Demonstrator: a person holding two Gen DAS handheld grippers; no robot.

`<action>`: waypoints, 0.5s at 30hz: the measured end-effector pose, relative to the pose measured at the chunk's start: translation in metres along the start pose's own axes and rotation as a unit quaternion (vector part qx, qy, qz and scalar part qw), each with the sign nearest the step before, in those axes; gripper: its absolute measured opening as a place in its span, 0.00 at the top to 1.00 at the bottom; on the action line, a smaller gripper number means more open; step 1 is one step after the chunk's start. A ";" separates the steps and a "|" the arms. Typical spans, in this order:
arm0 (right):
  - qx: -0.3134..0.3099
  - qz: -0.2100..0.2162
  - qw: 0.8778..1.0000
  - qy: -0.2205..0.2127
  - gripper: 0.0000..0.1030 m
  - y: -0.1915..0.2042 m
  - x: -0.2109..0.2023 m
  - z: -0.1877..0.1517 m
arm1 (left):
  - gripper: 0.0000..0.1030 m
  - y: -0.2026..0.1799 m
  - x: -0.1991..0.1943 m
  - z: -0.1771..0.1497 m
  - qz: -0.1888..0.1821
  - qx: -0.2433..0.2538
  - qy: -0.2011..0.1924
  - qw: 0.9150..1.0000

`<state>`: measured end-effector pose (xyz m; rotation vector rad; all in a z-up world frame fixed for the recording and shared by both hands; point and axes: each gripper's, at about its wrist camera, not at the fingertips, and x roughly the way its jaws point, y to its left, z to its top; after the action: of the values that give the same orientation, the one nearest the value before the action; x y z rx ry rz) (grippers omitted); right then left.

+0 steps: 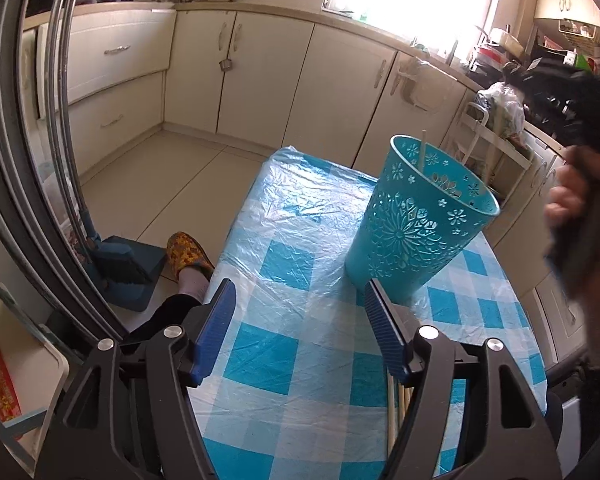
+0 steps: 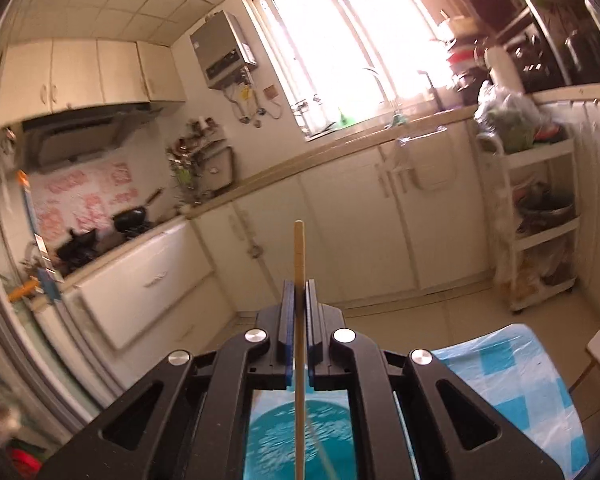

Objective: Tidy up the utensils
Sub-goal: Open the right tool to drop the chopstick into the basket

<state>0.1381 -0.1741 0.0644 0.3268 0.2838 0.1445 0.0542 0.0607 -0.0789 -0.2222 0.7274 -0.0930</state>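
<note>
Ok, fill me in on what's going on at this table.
A person with a gripper in each hand is sorting chopsticks into a teal cutout holder on the blue checked tablecloth. The right gripper is shut on one chopstick, held above the holder's teal opening. One chopstick already stands inside the holder. The left gripper is open and holds nothing, near the holder, with more chopsticks lying on the cloth under its right finger.

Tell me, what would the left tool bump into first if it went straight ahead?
Probably the teal cup. The left tool is open and points across the checked tablecloth, and the cup stands just ahead, a little toward its right finger. Depth is hard to judge, so it might slip past.
</note>
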 end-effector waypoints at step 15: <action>-0.020 -0.008 0.998 0.055 0.75 -0.026 -0.033 -0.051 | 0.33 0.000 -0.002 -0.004 -0.008 -0.009 0.010 1.000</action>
<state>0.0940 -0.1894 0.0177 0.2779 0.3918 0.1517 0.0500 0.0602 -0.0803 -0.2459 0.7465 -0.1046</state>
